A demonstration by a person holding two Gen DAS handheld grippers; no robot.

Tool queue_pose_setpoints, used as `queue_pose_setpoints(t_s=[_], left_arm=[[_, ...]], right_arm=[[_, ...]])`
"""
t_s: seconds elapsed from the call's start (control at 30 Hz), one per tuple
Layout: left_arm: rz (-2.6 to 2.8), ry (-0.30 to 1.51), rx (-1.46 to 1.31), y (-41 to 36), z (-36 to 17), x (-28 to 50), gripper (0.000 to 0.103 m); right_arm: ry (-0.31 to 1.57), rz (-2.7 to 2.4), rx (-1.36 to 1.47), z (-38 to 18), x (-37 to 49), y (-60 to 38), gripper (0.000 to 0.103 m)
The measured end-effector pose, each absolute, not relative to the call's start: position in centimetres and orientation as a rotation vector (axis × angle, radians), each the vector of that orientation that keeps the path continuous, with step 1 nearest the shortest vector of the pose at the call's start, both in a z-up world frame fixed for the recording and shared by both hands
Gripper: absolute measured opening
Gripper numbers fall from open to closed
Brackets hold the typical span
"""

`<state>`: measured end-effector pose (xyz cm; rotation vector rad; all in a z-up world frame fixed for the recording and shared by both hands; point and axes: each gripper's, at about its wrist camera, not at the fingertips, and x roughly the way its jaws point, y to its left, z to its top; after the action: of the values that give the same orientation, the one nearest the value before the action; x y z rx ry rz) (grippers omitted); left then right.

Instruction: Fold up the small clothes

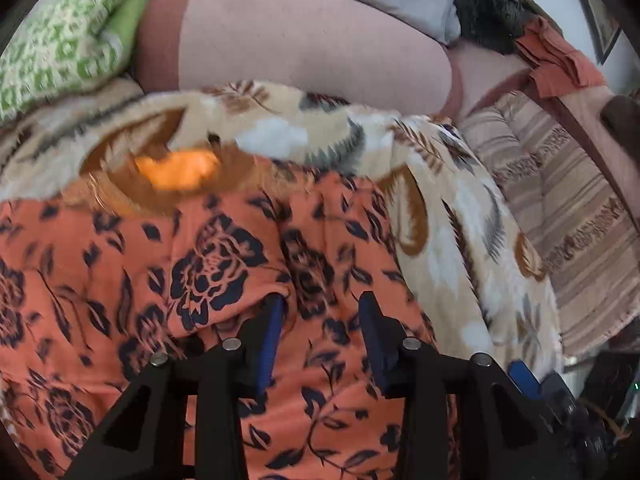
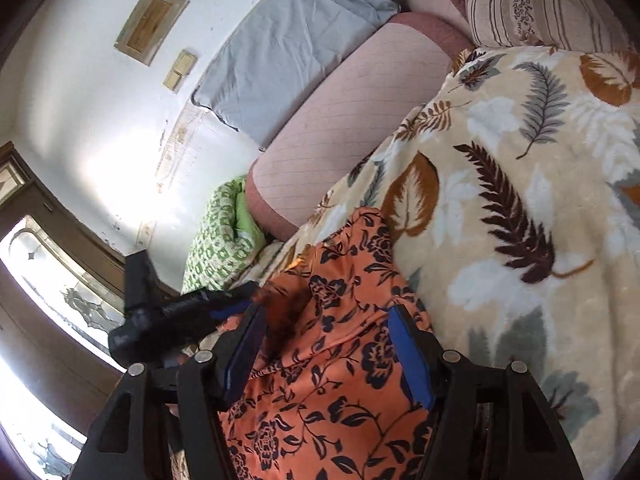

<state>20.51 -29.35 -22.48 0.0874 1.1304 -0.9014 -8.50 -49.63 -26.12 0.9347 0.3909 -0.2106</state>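
Leaf-patterned blanket [image 2: 520, 152] covers the bed beneath both grippers. Left gripper [image 1: 320, 320] stands partly open above the orange floral garment [image 1: 224, 264], nothing pinched between its blue pads [image 1: 272, 332]. Right gripper [image 2: 324, 344] is parted wide, the same garment lying loose between its fingers. That garment sprawls at the blanket's near edge; beyond lie a pink cushion [image 1: 304, 44], a grey pillow [image 2: 288, 52] and a green-patterned cloth [image 1: 60, 44].

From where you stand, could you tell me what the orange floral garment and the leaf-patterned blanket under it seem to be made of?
Orange floral garment: thin, smooth woven fabric, perhaps rayon; it drapes in soft folds.
Leaf-patterned blanket: plush fleece, probably synthetic; its surface looks fuzzy and matte.
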Motion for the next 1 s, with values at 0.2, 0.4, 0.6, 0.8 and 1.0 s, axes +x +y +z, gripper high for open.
queue_pose_setpoints(t_s=[0.2,0.4,0.6,0.8,1.0], left_arm=[[-0.828,0.935,-0.079,-18.4,-18.6,22.3,0.08],[-0.482,0.954,-0.078,-9.0,-20.6,27.9,0.08],[-0.318,1.023,0.054,-6.6,-24.9,31.2,0.08],[-0.277,1.153,0.042,-6.3,-29.4,32.8,0.081],[-0.299,1.11,0.077,-5.2,-29.2,31.4,0.081]], right_arm=[[0.46,-0.164,0.919,-26.6,-5.2,-48.8,0.076],[0.647,-0.154,0.655,-25.1,4.4,-43.3,0.076],[0.923,-0.328,0.229,-27.8,13.7,-37.9,0.077],[0.761,-0.505,0.843,-29.0,9.4,-48.7,0.075],[0.695,-0.594,1.021,-31.4,0.2,-50.6,0.076]])
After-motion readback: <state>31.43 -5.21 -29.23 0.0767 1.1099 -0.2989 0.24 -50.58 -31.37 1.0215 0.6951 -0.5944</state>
